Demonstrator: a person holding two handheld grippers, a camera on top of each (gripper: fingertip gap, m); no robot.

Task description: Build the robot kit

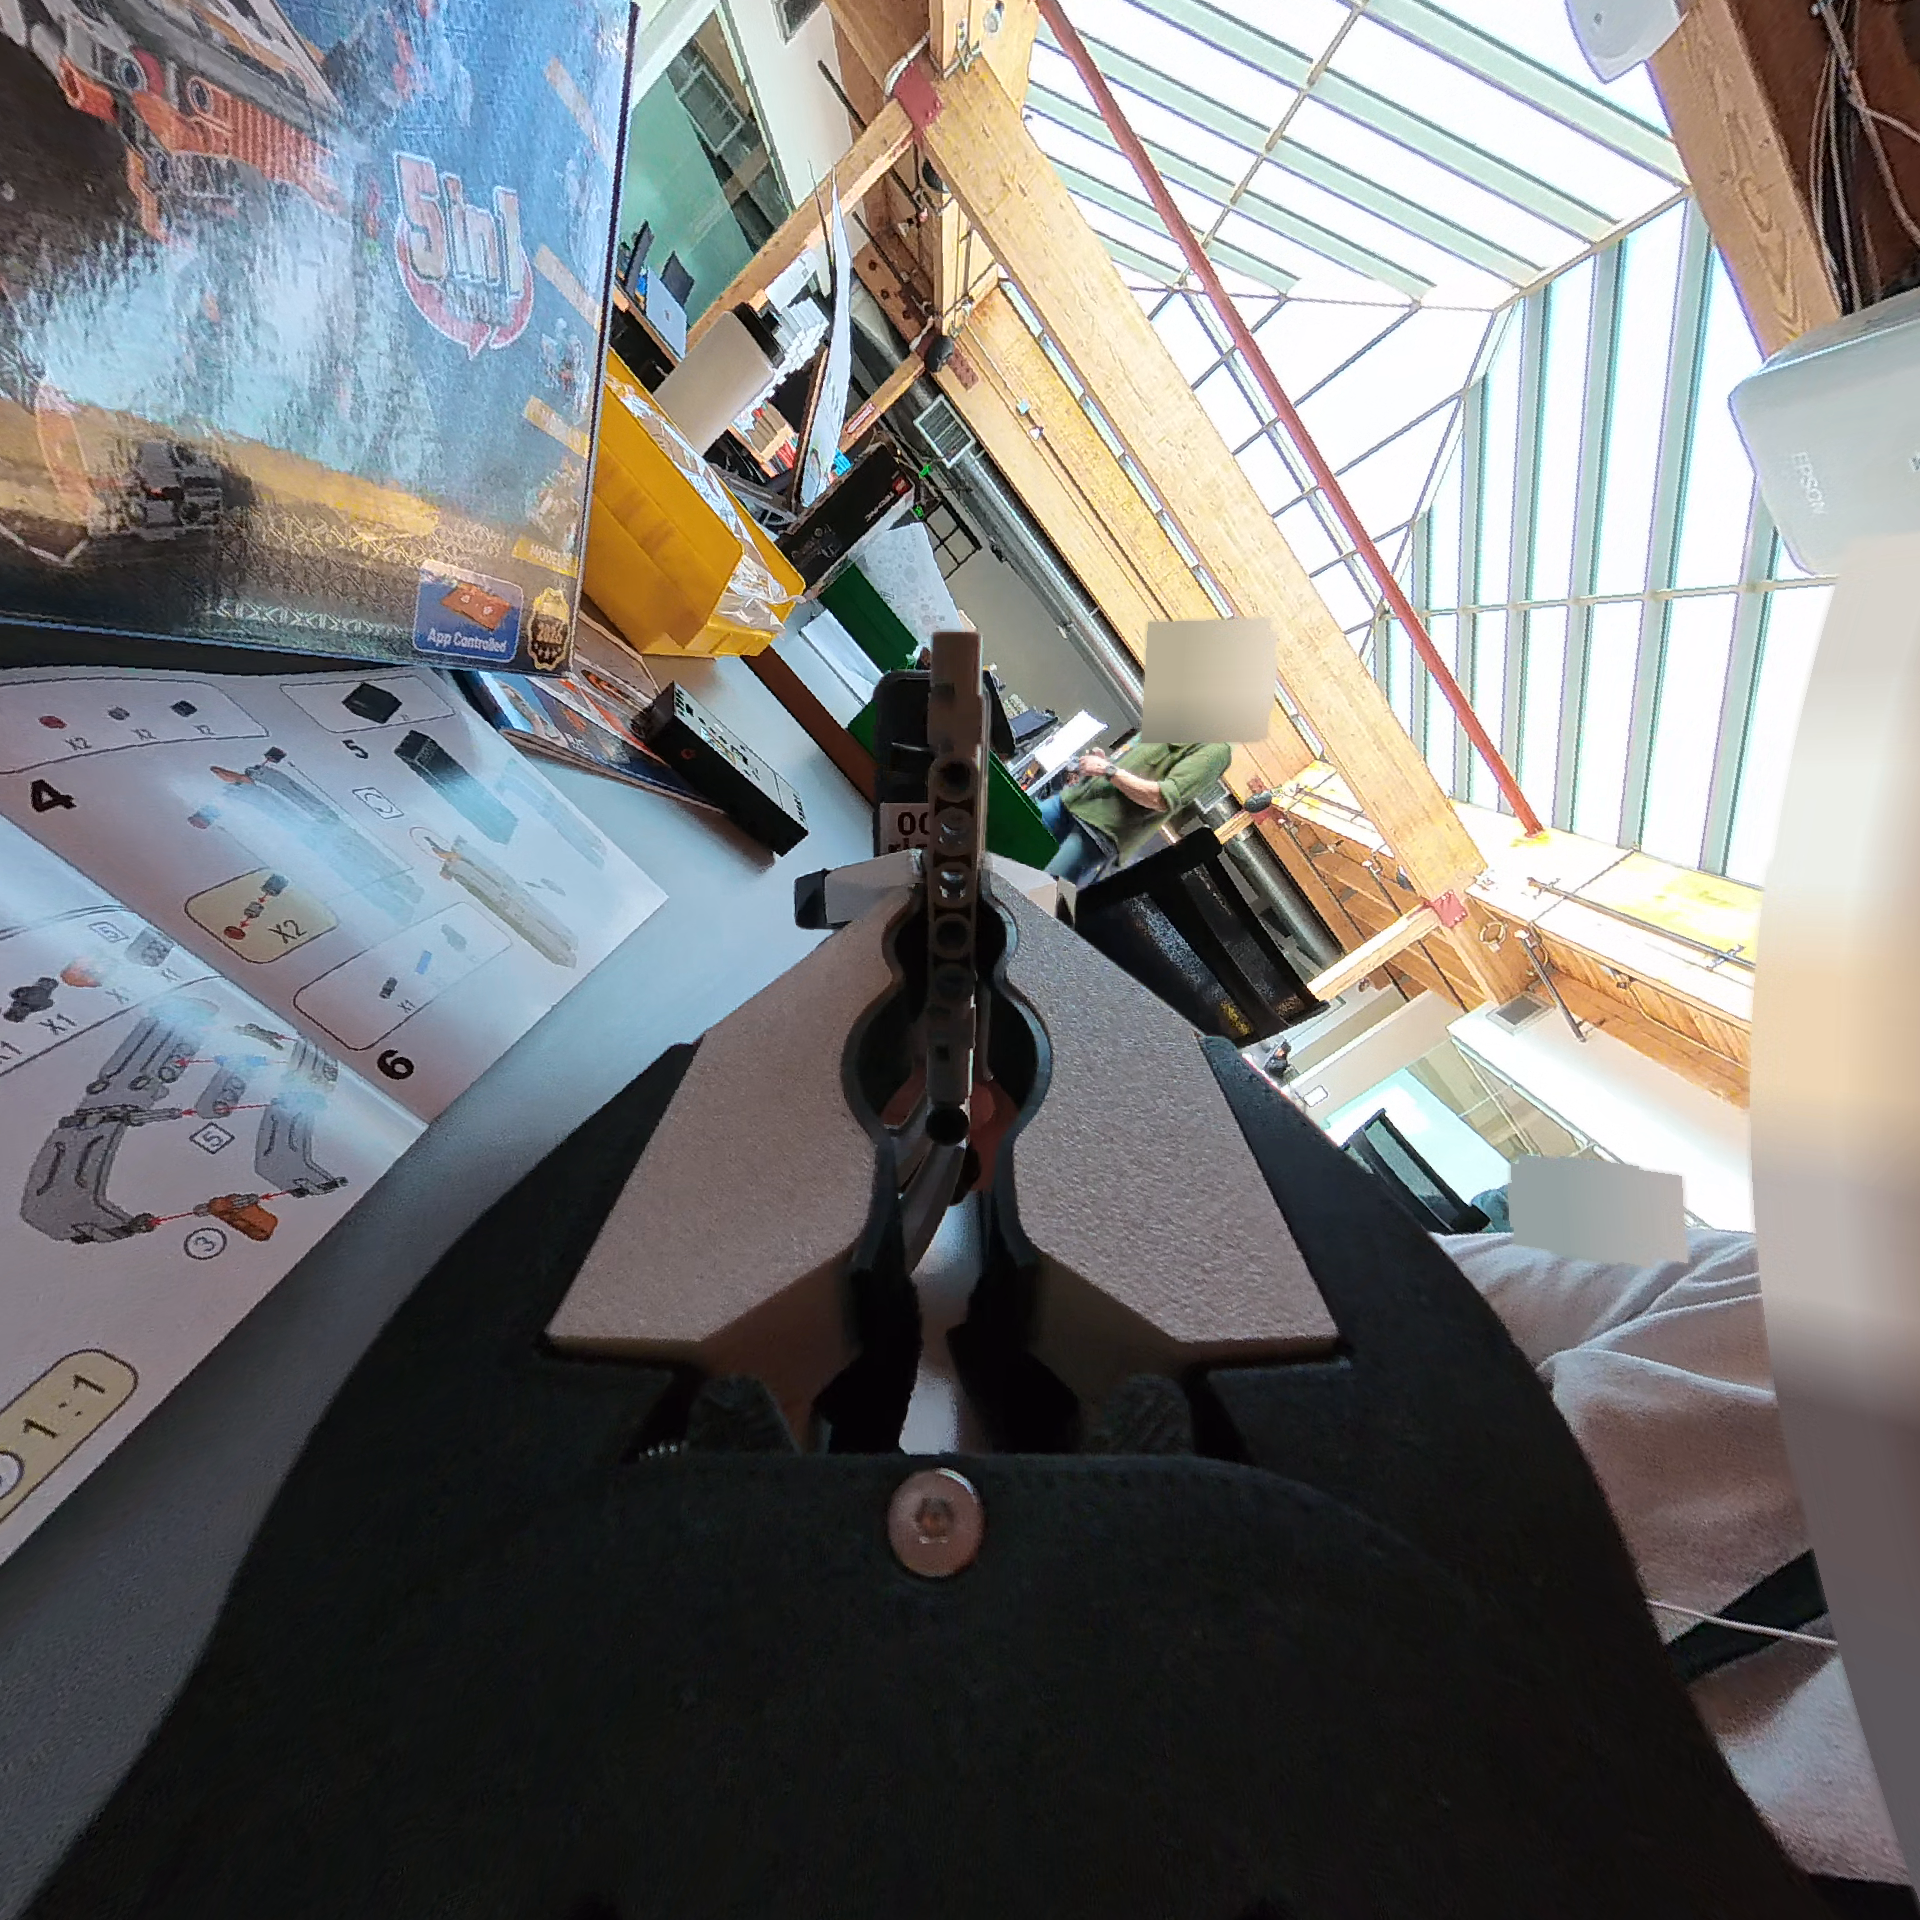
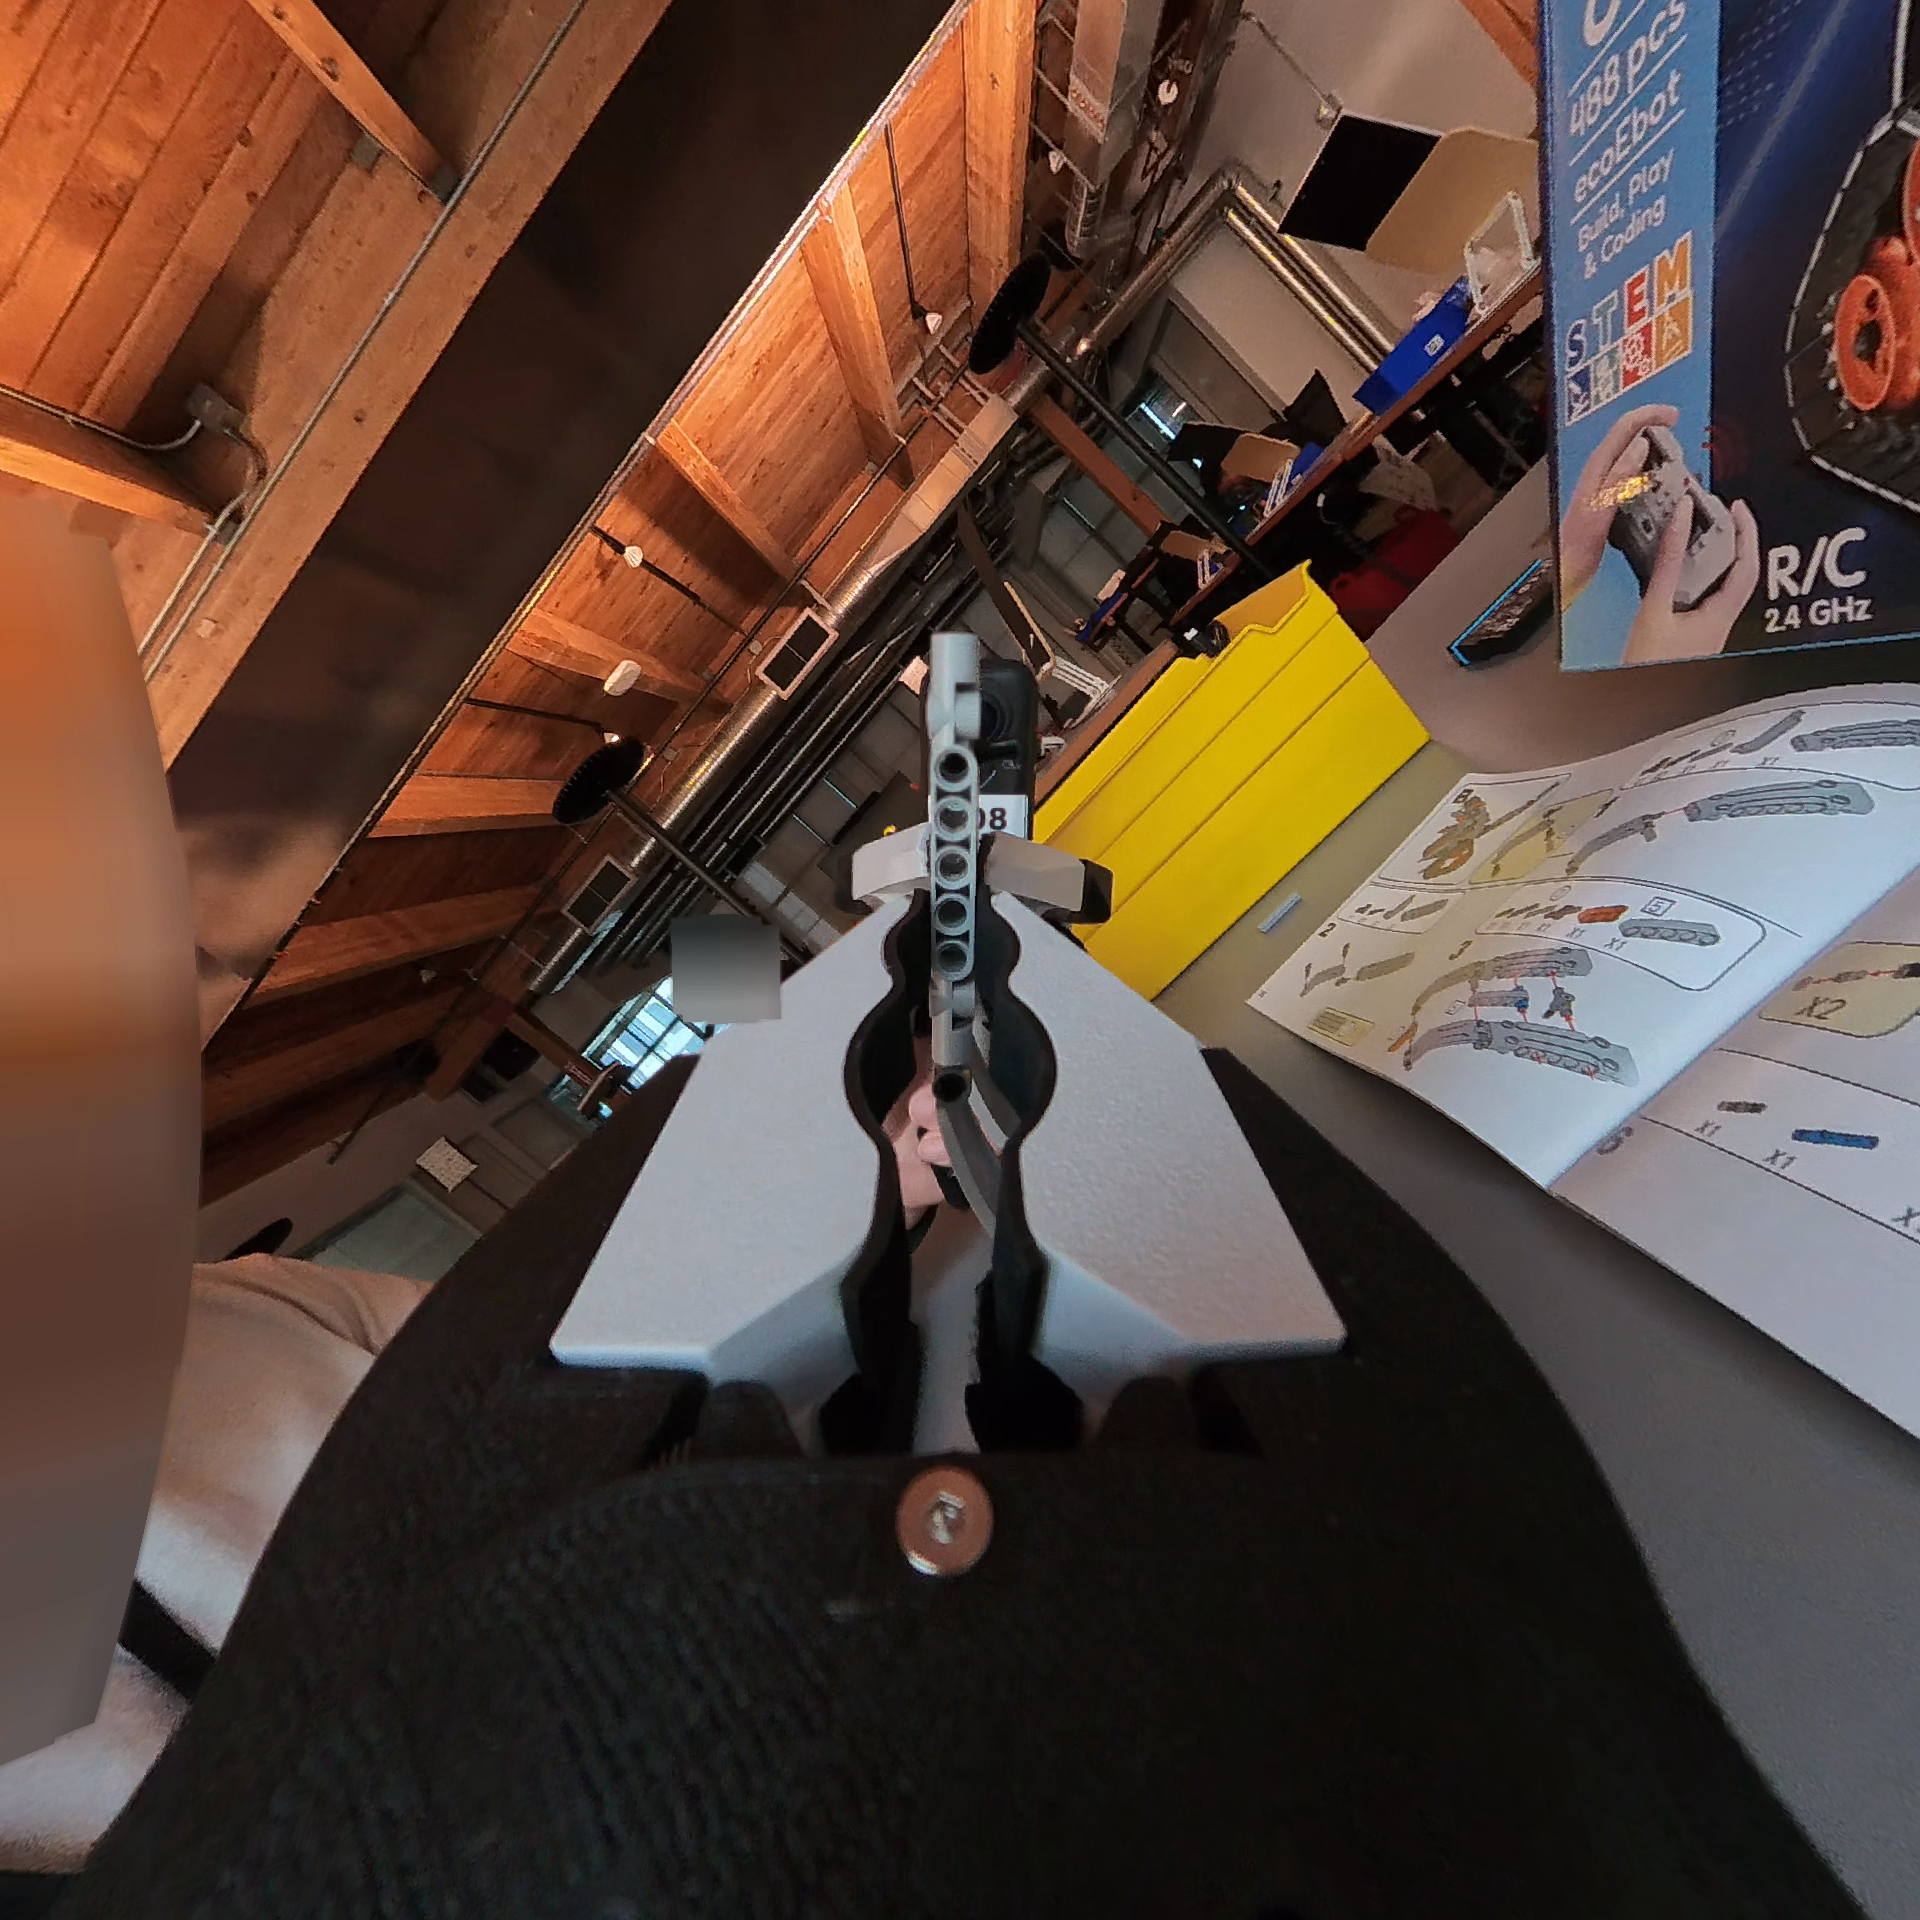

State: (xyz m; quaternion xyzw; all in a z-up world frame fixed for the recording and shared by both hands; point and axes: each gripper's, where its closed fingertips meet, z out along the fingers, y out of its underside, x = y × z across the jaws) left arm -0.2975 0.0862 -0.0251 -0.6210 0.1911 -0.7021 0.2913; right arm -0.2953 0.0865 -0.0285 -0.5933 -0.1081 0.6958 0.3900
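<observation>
left gripper clamped on grey holed beam, right gripper apparently gripping the same beam

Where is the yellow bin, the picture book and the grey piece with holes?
yellow bin (image 2: pixel 1236 790), right wrist view, on its side wall.
picture book (image 1: pixel 260 935), left wrist view, on the open page.
grey piece with holes (image 2: pixel 951 862), right wrist view, on its middle holes.

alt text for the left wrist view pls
The left gripper is shut on a grey holed building beam that points forward, with the other gripper just beyond it. An open instruction booklet and a toy kit box sit to the left on a grey table.
</observation>
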